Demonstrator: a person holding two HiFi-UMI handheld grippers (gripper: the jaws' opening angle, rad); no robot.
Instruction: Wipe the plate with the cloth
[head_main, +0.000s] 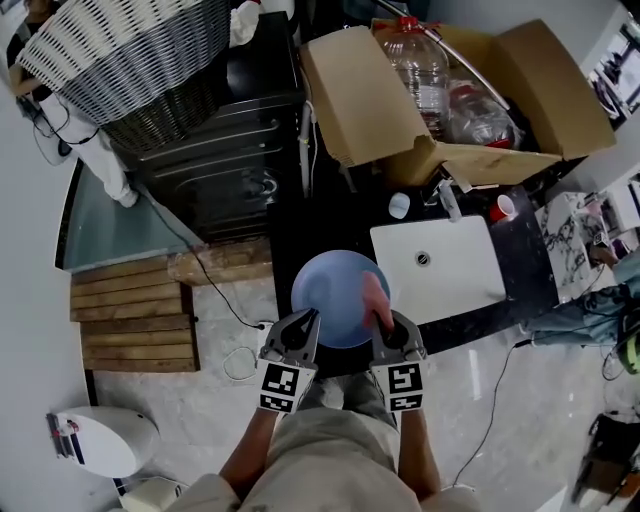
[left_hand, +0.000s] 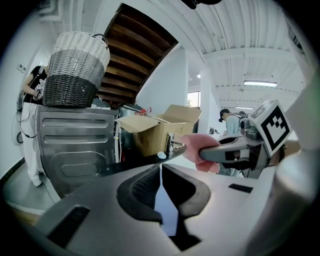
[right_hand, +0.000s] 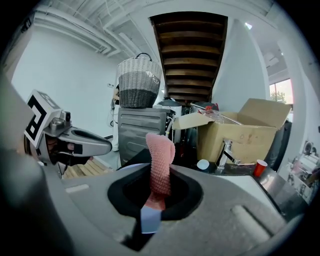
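A round blue plate (head_main: 335, 295) is held in the air over the dark counter's front edge, just left of the sink. My left gripper (head_main: 300, 325) is shut on its near-left rim; in the left gripper view the plate (left_hand: 165, 212) runs edge-on between the jaws. The pink cloth (head_main: 375, 298) lies on the plate's right side, with my right gripper (head_main: 392, 328) shut on it. In the right gripper view the cloth (right_hand: 160, 160) stands up out of the jaws, and a pale blue strip of plate (right_hand: 149, 220) shows beneath it.
A white sink (head_main: 440, 268) with a faucet sits in the black counter to the right. Behind it stands an open cardboard box (head_main: 450, 90) holding plastic bottles, with a red cup (head_main: 503, 207) nearby. A wicker basket (head_main: 120, 50) tops a dark appliance (head_main: 220, 150). Wooden pallets (head_main: 135, 315) lie at left.
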